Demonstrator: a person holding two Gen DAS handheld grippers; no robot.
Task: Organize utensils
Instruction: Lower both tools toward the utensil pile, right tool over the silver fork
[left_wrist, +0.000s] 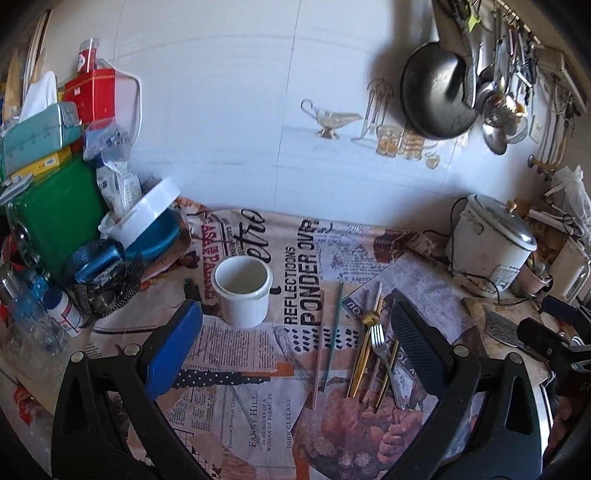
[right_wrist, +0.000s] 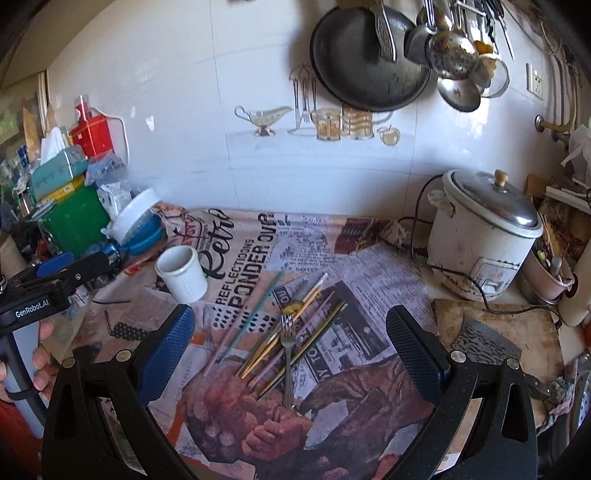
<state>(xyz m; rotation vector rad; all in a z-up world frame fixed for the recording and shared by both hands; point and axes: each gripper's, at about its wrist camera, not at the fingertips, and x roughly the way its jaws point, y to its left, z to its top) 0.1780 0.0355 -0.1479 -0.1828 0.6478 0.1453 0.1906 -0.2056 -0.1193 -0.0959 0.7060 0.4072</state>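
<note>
left tool (left_wrist: 295, 336): spread, empty
right tool (right_wrist: 291, 339): spread, empty
risk: fork (right_wrist: 287, 354) lies across chopsticks (right_wrist: 314, 332); grabbing one likely drags others
white cup (left_wrist: 243, 291): light, may tip

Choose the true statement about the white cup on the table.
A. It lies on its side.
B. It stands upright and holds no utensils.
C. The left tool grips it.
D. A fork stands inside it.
B: the white cup stands upright with nothing inside, and the fork lies flat on the tablecloth among the chopsticks.
</note>
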